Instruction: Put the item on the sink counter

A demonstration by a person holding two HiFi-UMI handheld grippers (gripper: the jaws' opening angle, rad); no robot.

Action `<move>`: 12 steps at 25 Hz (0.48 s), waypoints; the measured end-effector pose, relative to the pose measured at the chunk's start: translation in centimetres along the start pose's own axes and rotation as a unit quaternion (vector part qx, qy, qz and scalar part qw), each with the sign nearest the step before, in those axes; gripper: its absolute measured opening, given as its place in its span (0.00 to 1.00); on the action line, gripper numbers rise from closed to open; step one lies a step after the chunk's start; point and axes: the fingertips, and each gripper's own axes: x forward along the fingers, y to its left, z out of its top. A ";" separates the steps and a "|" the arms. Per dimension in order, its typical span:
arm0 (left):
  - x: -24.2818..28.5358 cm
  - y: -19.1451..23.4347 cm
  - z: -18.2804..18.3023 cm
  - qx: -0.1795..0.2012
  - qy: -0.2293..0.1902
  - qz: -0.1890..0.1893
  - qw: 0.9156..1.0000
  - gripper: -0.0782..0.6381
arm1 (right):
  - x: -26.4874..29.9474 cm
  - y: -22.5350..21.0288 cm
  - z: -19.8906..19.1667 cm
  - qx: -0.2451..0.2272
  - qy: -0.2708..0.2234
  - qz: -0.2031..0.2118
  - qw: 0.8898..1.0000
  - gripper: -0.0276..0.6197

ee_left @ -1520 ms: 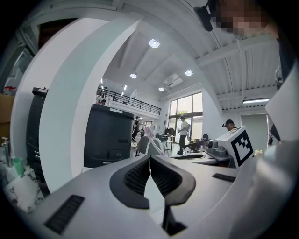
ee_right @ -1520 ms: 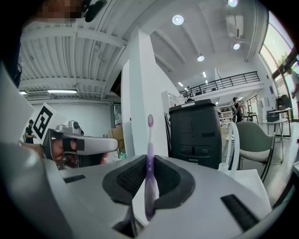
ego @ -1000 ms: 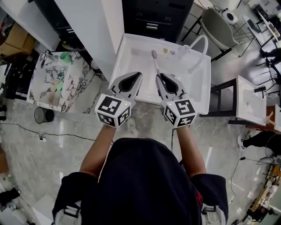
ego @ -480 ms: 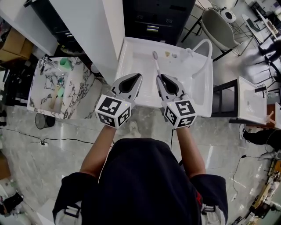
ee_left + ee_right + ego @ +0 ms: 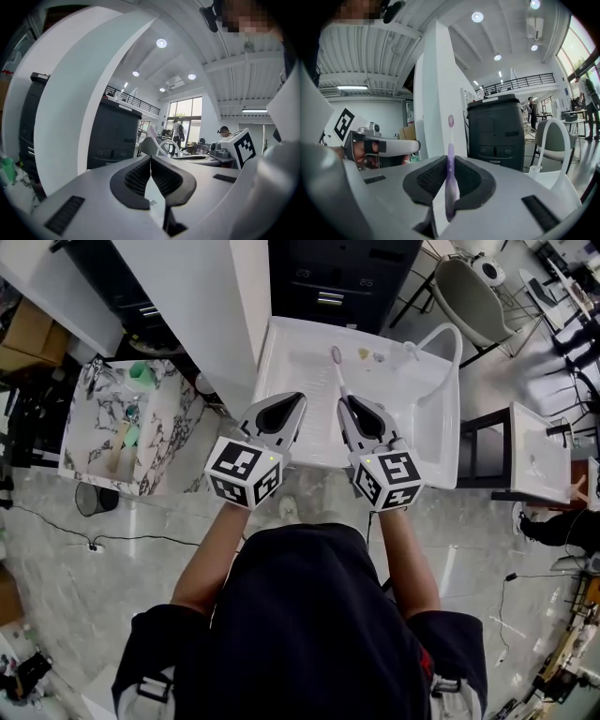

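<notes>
A purple toothbrush [image 5: 338, 378] with a pink head stands out of my right gripper [image 5: 345, 403], pointing away over the white sink [image 5: 427, 442]. In the right gripper view the brush handle [image 5: 450, 140] is clamped upright between the dark pads of the right gripper [image 5: 450, 161]. My left gripper [image 5: 298, 401] hangs beside it over the sink's near left part. Its jaws [image 5: 150, 157] are shut with nothing between them. The brush head [image 5: 153, 133] shows beyond them in the left gripper view.
A curved white faucet hose [image 5: 439, 341] rises at the sink's back right, with small items [image 5: 365, 353] on the back rim. A marble counter [image 5: 164, 432] with a green cup [image 5: 142, 374] lies left. A white pillar [image 5: 206, 296] and a dark cabinet [image 5: 337, 277] stand behind.
Both grippers and the toothbrush have drifted slightly right and forward over the sink. The grip on the brush is unchanged, and the left jaws stay shut.
</notes>
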 end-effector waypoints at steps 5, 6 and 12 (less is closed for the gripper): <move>0.0 0.4 0.0 -0.002 0.001 0.001 1.000 0.13 | 0.4 0.0 0.1 -0.001 0.000 0.001 1.000 0.15; 0.0 0.5 0.0 -0.002 0.000 0.001 1.000 0.13 | 0.5 0.1 0.2 -0.002 0.000 0.002 1.000 0.15; 0.1 0.8 0.2 0.001 0.000 0.001 1.000 0.13 | 1.0 0.1 0.3 -0.004 -0.001 0.004 1.000 0.15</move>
